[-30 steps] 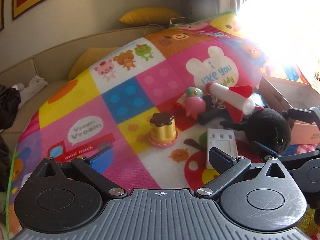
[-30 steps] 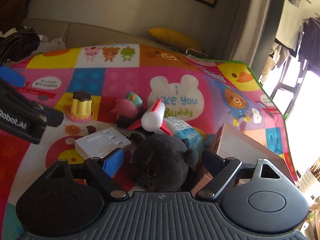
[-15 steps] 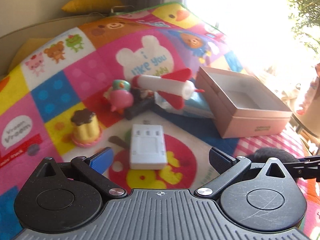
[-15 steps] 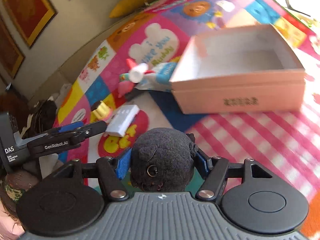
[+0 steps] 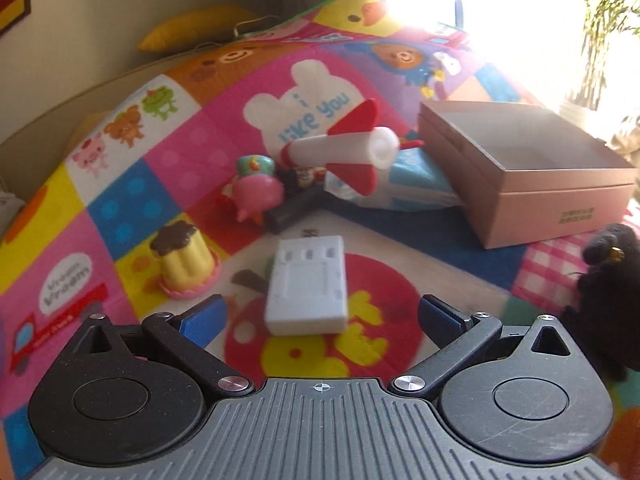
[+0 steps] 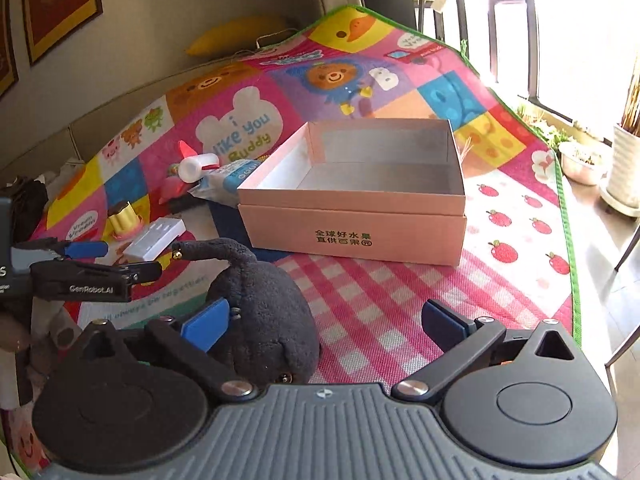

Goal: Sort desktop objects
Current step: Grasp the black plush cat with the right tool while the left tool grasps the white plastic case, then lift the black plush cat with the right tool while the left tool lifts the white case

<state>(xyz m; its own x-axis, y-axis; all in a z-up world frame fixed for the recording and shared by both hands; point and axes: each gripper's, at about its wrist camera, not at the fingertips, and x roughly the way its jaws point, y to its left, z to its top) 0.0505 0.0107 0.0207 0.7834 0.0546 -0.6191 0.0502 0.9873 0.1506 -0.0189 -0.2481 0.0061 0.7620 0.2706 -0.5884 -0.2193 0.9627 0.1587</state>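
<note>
Box (image 6: 352,216): I see nothing inside | black plush (image 6: 264,320): on mat, near, unsorted | rocket (image 5: 344,148), pudding (image 5: 184,256), white case (image 5: 308,284): left, unsorted | right tool (image 6: 324,320): spread | left tool (image 5: 320,316): spread, holding nothing

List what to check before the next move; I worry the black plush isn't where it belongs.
1. Right gripper open: ok.
2. Black plush inside the pink box: not ok, it lies on the mat in front.
3. Box open, nothing inside: ok.
4. Plush clear of the right fingers: cannot tell, one pad is against it.
5. Left gripper open, white block ahead: ok.
</note>
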